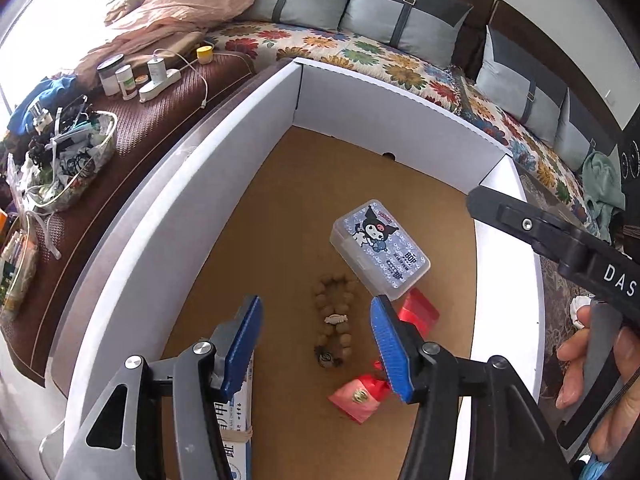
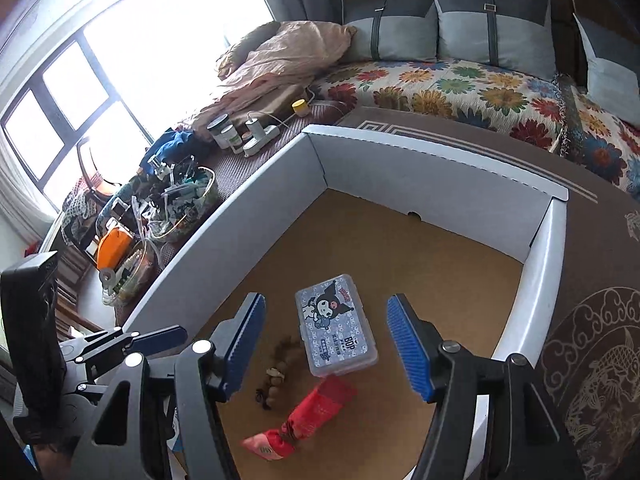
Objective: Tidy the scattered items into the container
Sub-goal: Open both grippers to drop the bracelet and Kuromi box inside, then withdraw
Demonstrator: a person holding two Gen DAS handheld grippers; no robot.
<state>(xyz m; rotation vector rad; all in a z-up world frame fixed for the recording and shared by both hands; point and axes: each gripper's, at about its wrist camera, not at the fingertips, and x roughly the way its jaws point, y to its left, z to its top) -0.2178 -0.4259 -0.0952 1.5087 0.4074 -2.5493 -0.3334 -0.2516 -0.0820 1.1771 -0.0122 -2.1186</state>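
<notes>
A white cardboard box (image 1: 192,216) with a brown floor is the container; it also shows in the right wrist view (image 2: 248,216). Inside lie a clear plastic case with a cartoon label (image 1: 380,250) (image 2: 336,334), a wooden bead bracelet (image 1: 334,316) (image 2: 276,372), a red pouch (image 1: 362,396) (image 2: 304,420) and a white-blue carton (image 1: 238,420). My left gripper (image 1: 316,340) is open and empty above the bracelet. My right gripper (image 2: 326,344) is open and empty above the case.
The box stands on a brown patterned table (image 2: 592,280). Left of it is a brown mat with bottles and a power strip (image 1: 160,80) and baskets of clutter (image 1: 68,160). A floral sofa with grey cushions (image 2: 460,88) runs behind.
</notes>
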